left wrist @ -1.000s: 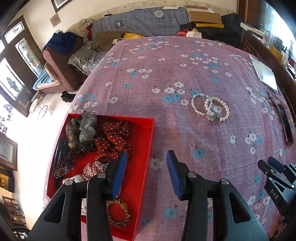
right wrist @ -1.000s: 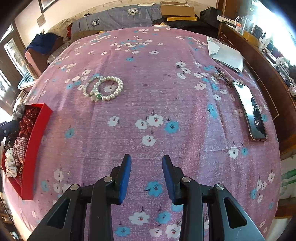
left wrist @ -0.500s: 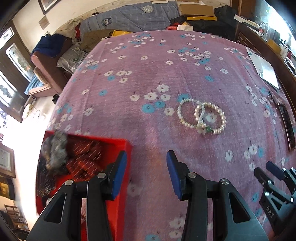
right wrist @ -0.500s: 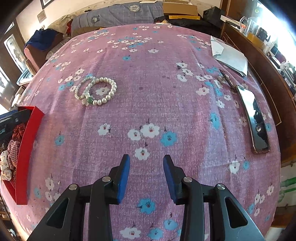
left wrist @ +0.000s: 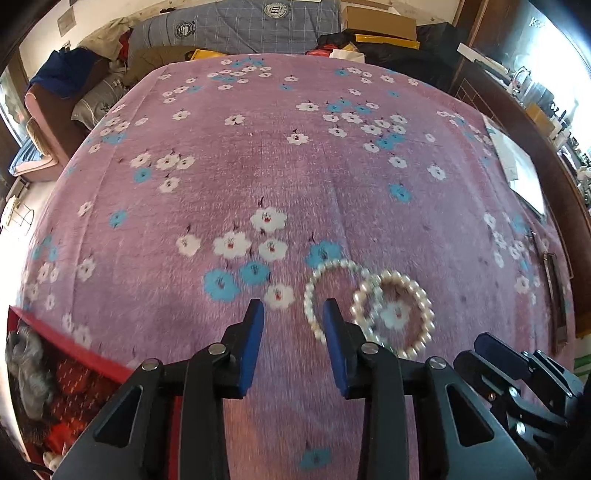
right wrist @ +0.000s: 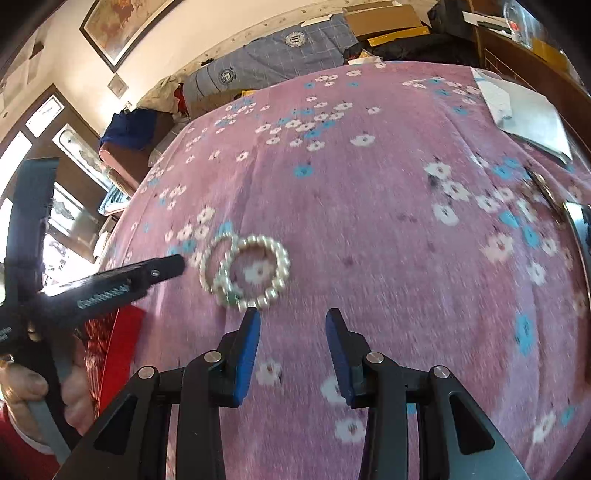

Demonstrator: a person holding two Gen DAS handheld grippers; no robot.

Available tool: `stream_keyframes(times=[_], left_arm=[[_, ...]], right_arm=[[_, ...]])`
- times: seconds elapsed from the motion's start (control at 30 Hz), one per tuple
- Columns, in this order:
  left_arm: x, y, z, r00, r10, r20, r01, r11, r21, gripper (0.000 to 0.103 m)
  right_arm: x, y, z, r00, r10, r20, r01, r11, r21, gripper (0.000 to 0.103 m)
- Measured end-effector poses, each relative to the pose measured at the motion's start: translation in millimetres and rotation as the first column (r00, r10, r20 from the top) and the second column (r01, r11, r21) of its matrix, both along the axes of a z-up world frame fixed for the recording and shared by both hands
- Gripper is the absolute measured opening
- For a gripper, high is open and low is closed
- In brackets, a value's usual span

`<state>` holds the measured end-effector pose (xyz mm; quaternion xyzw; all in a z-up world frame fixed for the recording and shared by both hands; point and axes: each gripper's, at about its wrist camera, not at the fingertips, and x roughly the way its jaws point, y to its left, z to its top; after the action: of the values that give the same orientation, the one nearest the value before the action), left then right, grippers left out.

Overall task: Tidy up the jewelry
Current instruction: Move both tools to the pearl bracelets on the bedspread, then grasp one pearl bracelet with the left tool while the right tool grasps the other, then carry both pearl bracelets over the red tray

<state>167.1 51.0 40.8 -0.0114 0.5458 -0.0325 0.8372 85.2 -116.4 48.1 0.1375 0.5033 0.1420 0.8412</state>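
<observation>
Two pearl bracelets (left wrist: 369, 306) lie overlapping on the pink flowered bedspread (left wrist: 295, 166), the small-bead loop partly under the large-bead one. In my left wrist view my left gripper (left wrist: 293, 314) has just been narrowing its jaws; they stand apart with only cloth between them, and its right finger covers the near edge of the small-bead loop, so I cannot tell whether it touches the beads. My right gripper (right wrist: 293, 321) is parted too and grips nothing, with the bracelets just beyond its left fingertip.

The red tray (left wrist: 74, 354) is cut off at the lower left corner of the left view; a grey scrunchie (left wrist: 26, 362) and red spotted fabric inside are blurred. In the right view only a strip of its rim shows behind the left gripper. Lettering on that gripper's side is too smeared to read.

Only the right view shows my hand (right wrist: 40, 391) on the left gripper's handle, a red sleeve, a framed picture (right wrist: 122, 26) and a phone's edge (right wrist: 580, 229). White paper (right wrist: 524, 110) appears in both.
</observation>
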Motion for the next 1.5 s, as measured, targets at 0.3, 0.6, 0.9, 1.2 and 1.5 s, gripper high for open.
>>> stream_keyframes(times=[0.3, 0.6, 0.9, 1.2, 1.5], left_arm=[[18.4, -4.5, -20.0, 0.999, -0.038, -0.001, 0.038, 0.999, 0.024, 0.027], [17.2, -13.6, -20.8, 0.998, -0.048, 0.049, 0.046, 0.998, 0.044, 0.012], [1.6, -10.7, 0.6, 0.997, -0.057, 0.046, 0.057, 0.998, 0.009, 0.005], [-44.1, -16.2, 56.5, 0.983, -0.119, 0.137, 0.125, 0.991, -0.039, 0.005], [-95.8, -0.6, 104.7, 0.974, -0.115, 0.194, 0.134, 0.987, -0.088, 0.005]], right_arm=[[22.7, 23.4, -16.0, 0.999, 0.034, -0.008, -0.034, 0.999, -0.041, 0.039], [28.3, 39.6, -18.7, 0.997, 0.064, 0.051, -0.055, 0.985, -0.161, 0.015], [21.6, 28.2, -8.0, 0.998, 0.038, 0.04, -0.035, 0.995, -0.089, 0.011], [-8.6, 20.7, 33.5, 0.994, 0.032, 0.101, -0.028, 0.999, -0.042, 0.01], [-46.5, 21.8, 65.8, 0.99, 0.034, 0.135, -0.031, 0.999, -0.021, 0.01]])
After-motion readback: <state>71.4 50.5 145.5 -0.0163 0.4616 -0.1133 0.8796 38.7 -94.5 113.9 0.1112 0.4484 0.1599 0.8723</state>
